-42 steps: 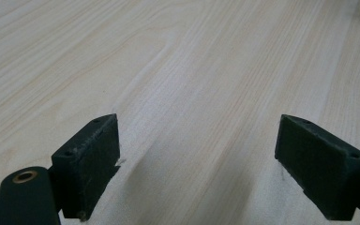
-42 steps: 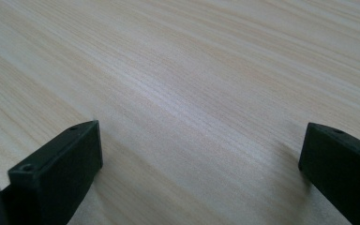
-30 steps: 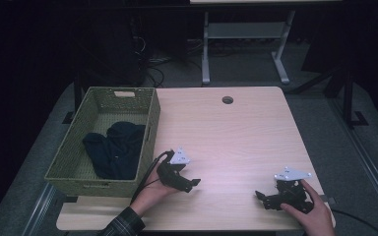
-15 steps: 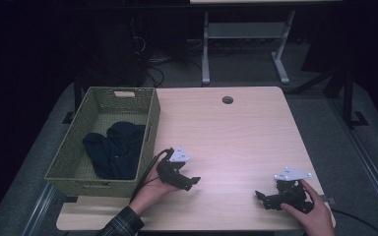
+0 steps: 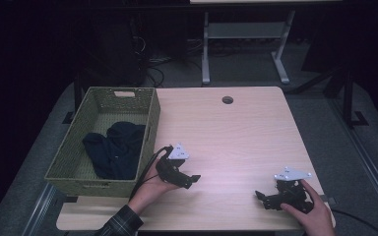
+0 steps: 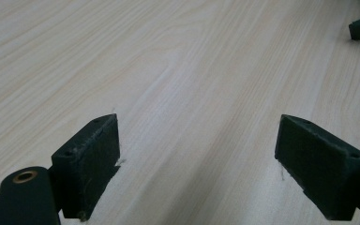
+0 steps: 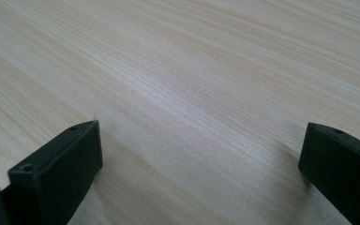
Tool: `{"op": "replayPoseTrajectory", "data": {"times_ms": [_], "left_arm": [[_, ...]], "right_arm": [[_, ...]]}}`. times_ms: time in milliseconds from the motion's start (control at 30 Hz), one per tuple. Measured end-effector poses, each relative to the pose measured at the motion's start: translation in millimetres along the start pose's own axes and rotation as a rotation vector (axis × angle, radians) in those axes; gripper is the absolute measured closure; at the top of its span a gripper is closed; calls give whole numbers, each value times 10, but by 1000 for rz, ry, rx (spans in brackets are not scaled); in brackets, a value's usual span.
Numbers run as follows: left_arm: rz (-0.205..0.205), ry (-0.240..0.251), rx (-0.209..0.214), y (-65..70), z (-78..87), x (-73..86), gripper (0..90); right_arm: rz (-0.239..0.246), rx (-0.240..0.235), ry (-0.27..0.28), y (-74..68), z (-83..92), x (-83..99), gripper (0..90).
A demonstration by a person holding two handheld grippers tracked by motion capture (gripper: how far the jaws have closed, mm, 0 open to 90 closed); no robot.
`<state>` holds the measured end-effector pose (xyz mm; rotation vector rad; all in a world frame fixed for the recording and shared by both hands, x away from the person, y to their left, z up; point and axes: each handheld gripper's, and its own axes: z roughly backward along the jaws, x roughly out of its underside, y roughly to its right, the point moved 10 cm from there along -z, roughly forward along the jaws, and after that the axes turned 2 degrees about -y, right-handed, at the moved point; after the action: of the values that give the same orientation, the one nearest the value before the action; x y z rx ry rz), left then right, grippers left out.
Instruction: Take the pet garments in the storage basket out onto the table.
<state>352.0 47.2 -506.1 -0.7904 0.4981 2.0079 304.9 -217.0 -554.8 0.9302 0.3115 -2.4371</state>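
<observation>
Clothing, a dark navy crumpled garment, lies inside the olive-green woven rectangular basket at the left of the pale wooden table, heaped toward the basket's near half. The basket's long axis runs near to far, and the garment's bulk follows it loosely.

The left gripper rests low over the tabletop just right of the basket's near right corner; in the left gripper view its jaws stand wide apart with bare wood between them, holding nothing. The right gripper sits near the table's near right corner, well apart from the basket; in the right gripper view its jaws are likewise spread wide and empty.

The garment lies to the left and slightly farther from the left gripper, across the basket's right wall. The left hand is plainly the nearer one, so a reach would likely have to lift over that wall and come down into the basket, with the jaws turned across the cloth's folds.
</observation>
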Motion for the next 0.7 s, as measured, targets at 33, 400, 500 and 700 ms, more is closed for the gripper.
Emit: {"op": "replayPoseTrajectory", "data": {"times_ms": [33,400,500,700], "left_arm": [[2,-1,1,-2,5,-3,137],[10,12,13,5,52,-62,137],[8,12,15,8,75,-78,137],[2,11,22,17,110,-115,137]], "right_arm": [[0,0,0,0,0,0,0],[0,0,0,0,0,0,0],[0,0,0,0,0,0,0],[0,0,0,0,0,0,0]]}}
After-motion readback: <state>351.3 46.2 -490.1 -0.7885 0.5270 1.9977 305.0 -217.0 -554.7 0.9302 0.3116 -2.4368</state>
